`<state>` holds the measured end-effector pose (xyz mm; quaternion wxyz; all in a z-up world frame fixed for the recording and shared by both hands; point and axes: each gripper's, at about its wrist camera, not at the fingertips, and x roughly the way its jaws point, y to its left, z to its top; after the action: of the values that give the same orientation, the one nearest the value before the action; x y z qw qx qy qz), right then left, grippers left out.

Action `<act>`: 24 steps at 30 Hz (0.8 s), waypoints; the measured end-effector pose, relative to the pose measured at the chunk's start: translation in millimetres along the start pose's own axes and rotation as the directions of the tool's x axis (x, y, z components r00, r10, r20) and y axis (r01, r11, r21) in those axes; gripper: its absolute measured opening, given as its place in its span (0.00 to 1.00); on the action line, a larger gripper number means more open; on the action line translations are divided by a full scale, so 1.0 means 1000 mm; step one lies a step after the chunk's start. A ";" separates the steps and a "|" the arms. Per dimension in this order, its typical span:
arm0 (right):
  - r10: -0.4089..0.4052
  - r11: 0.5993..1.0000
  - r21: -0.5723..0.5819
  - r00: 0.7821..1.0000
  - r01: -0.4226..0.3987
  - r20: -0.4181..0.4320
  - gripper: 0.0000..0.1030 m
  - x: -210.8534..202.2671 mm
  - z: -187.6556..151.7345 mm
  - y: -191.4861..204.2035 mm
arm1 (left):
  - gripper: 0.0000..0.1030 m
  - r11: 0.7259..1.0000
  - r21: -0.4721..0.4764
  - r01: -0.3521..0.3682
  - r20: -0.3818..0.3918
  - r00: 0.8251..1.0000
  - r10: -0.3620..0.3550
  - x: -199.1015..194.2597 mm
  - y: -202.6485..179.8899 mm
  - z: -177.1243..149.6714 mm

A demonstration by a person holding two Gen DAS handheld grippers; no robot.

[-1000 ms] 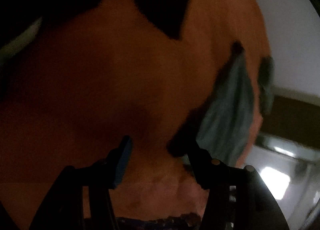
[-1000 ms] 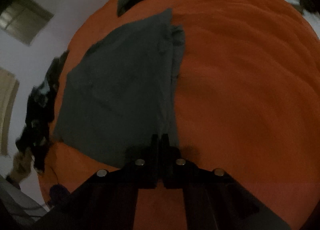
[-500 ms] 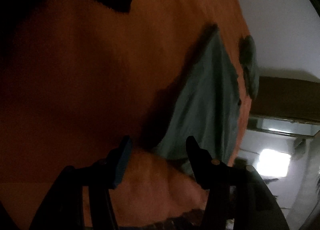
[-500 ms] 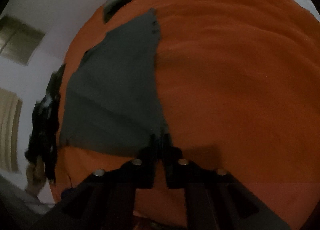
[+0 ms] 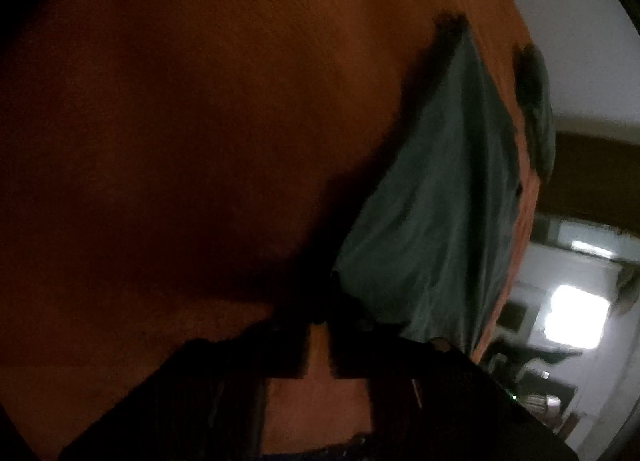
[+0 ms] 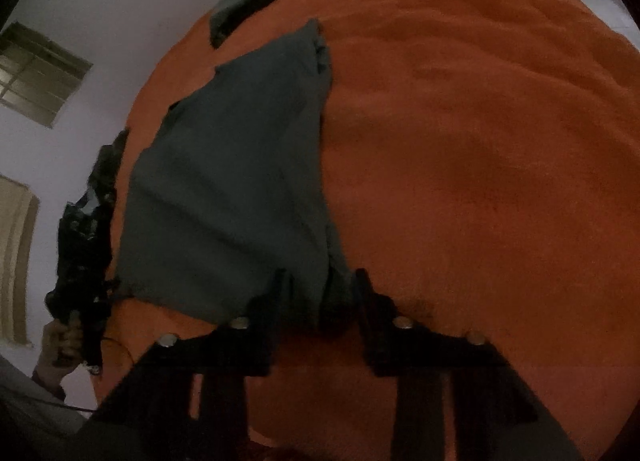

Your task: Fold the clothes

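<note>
- We see the left gripper (image 5: 319, 315) fully closed at the grey cloth's (image 5: 436, 197) corner, six o'clock; hold unclear.
- Our right gripper (image 6: 320, 293) stands narrowly parted, jaws just closing astride the cloth edge on the orange blanket (image 6: 480, 181).

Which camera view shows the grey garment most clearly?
The right wrist view: the grey garment lies there spread on the orange blanket, nearly whole. The left wrist view shows it dim, slanted and partly cut off.
</note>
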<state>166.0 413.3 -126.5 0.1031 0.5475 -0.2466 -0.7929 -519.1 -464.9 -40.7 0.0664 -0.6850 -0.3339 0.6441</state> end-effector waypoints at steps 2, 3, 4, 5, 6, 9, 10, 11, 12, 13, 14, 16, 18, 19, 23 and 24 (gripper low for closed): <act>-0.004 1.000 0.026 1.000 0.004 0.000 0.29 0.001 0.001 -0.003 | 0.05 0.999 0.025 -0.024 0.004 1.000 0.024 -0.003 -0.008 -0.002; -0.007 0.999 0.035 1.000 0.007 0.002 0.29 0.002 0.003 -0.004 | 0.05 0.999 0.038 -0.036 0.009 0.999 0.036 -0.007 -0.011 -0.003; -0.012 0.999 0.043 1.000 0.011 0.005 0.29 0.002 0.004 -0.004 | 0.05 0.998 0.046 -0.043 0.009 0.999 0.043 -0.011 -0.013 -0.002; -0.010 0.999 0.050 1.000 0.010 0.008 0.29 0.001 0.005 -0.004 | 0.05 0.997 0.054 -0.050 0.008 0.999 0.049 -0.016 -0.015 -0.001; -0.012 0.999 0.053 1.000 0.012 0.011 0.29 0.001 0.004 -0.005 | 0.05 0.997 0.061 -0.056 0.008 0.998 0.056 -0.020 -0.018 0.000; -0.015 0.998 0.057 1.000 0.014 0.010 0.29 0.000 0.004 -0.007 | 0.05 0.993 0.096 -0.073 0.008 0.997 0.073 -0.032 -0.024 0.005; -0.013 0.998 0.058 1.000 0.013 0.008 0.29 0.000 0.004 -0.007 | 0.06 0.990 0.114 -0.078 0.006 0.997 0.078 -0.033 -0.024 0.007; -0.008 0.998 0.059 1.000 0.008 0.004 0.29 0.001 0.003 -0.008 | 0.06 0.987 0.138 -0.082 0.002 0.997 0.083 -0.032 -0.024 0.009; -0.008 0.998 0.055 1.000 0.008 -0.002 0.29 0.002 0.002 -0.008 | 0.06 0.983 0.161 -0.087 -0.002 0.996 0.088 -0.030 -0.023 0.010; -0.012 0.999 0.050 1.000 0.012 -0.009 0.29 0.003 0.001 -0.009 | 0.06 0.981 0.173 -0.087 -0.008 0.996 0.090 -0.027 -0.022 0.012; -0.015 0.999 0.051 1.000 0.016 -0.017 0.29 0.005 0.000 -0.011 | 0.06 0.985 0.156 -0.077 -0.024 0.996 0.082 -0.020 -0.018 0.013; -0.015 0.998 0.059 1.000 0.017 -0.027 0.29 0.007 0.001 -0.012 | 0.07 0.992 0.119 -0.053 -0.094 0.994 0.064 -0.008 -0.004 0.011; -0.024 0.999 0.047 0.999 0.026 -0.039 0.29 0.007 0.004 -0.011 | 0.07 0.994 0.098 -0.040 -0.097 0.994 0.049 -0.009 0.006 0.006; -0.031 0.999 0.037 0.998 0.033 -0.050 0.29 0.008 0.005 -0.009 | 0.07 0.995 0.098 -0.037 -0.099 0.994 0.047 -0.011 0.007 0.005; 0.066 0.991 0.126 0.983 -0.045 -0.169 0.46 0.020 0.003 -0.017 | 0.10 0.999 0.052 -0.001 -0.122 0.993 0.008 -0.026 0.016 0.002; 0.112 0.982 0.170 0.974 -0.078 -0.199 0.56 0.023 0.001 -0.021 | 0.11 0.999 0.029 0.037 -0.123 0.992 -0.034 -0.029 0.021 0.001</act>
<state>158.7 421.5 -155.4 0.1217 0.6213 -0.3237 -0.7031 -510.6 -497.0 -27.3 0.1088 -0.7160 -0.3313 0.6048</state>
